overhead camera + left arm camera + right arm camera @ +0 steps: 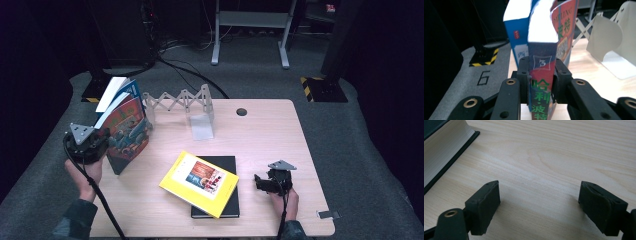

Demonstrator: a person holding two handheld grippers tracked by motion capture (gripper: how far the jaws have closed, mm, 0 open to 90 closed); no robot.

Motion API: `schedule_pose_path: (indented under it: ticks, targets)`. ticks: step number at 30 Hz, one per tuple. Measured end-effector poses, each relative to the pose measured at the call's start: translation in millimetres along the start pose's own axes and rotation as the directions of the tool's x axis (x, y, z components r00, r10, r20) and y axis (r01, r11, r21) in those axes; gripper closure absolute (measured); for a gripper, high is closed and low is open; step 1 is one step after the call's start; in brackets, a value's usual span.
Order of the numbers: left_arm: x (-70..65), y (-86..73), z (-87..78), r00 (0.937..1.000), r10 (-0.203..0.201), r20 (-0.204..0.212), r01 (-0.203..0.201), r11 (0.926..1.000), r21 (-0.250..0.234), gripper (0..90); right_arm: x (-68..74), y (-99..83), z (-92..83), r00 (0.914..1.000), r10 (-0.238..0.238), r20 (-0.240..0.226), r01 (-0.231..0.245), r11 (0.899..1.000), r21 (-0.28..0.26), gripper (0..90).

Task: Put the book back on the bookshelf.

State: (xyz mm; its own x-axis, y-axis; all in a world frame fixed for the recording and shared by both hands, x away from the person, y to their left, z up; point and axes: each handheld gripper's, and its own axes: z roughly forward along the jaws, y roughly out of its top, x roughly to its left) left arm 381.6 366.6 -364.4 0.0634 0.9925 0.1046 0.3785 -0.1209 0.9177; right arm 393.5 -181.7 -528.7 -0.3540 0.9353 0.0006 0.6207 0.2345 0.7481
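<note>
A red picture book [127,132] stands upright at the table's left edge, leaning beside a blue book [131,90] behind it. My left gripper [104,137] is shut on the red book's spine; in the left gripper view both pads press the spine [541,75], with the blue book [517,32] just behind to the left. A yellow book [199,183] lies flat and askew on a black book [231,165] at mid-table. My right gripper [257,181] rests low just right of them, open, with bare wood between its jaws [539,200]. The black book's page edge [444,147] is at upper left.
A white folding book rack [182,102] with an end plate [202,127] stands at the table's back, right of the upright books; it also appears in the left gripper view as the rack [609,37]. A cable hole [241,111] is at the back edge.
</note>
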Motion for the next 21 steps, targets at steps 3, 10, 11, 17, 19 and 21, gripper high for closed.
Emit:
schedule_pose_path:
  ticks: [3, 10, 11, 17, 19, 21]
  targets:
    - [5.9, 2.1, -0.5, 0.9997, -0.005, 0.022, 0.005, 0.9996, 0.026, 69.4, 0.0, 0.0, 0.0, 1.0000, 0.000, 0.000, 0.000, 1.000, 0.000, 16.7]
    - [0.2, 23.9, 5.7, 0.9926, 0.096, 0.075, -0.103, 0.9905, 0.092, 65.8, 0.2, -0.2, -0.1, 1.0000, 0.004, 0.002, -0.004, 1.000, -0.002, 16.7]
    - [-1.5, 27.9, 7.5, 0.9902, 0.117, 0.076, -0.124, 0.9868, 0.104, 65.6, 0.1, -0.1, 0.0, 1.0000, 0.002, 0.001, -0.002, 1.000, -0.003, 16.7]
    - [-9.8, 48.3, 21.1, 0.9764, 0.200, 0.081, -0.211, 0.9647, 0.158, 64.1, 0.0, 0.0, 0.0, 1.0000, 0.001, 0.001, -0.001, 1.000, 0.000, 16.7]
    - [-10.5, 52.0, 28.0, 0.9727, 0.209, 0.100, -0.225, 0.9556, 0.190, 64.0, 0.0, 0.0, 0.0, 1.0000, 0.002, 0.001, -0.002, 1.000, 0.000, 16.7]
    - [-10.3, 53.9, 32.1, 0.9735, 0.196, 0.118, -0.216, 0.9570, 0.194, 66.3, -0.1, 0.0, 0.0, 1.0000, 0.002, 0.000, -0.002, 1.000, 0.000, 16.8]
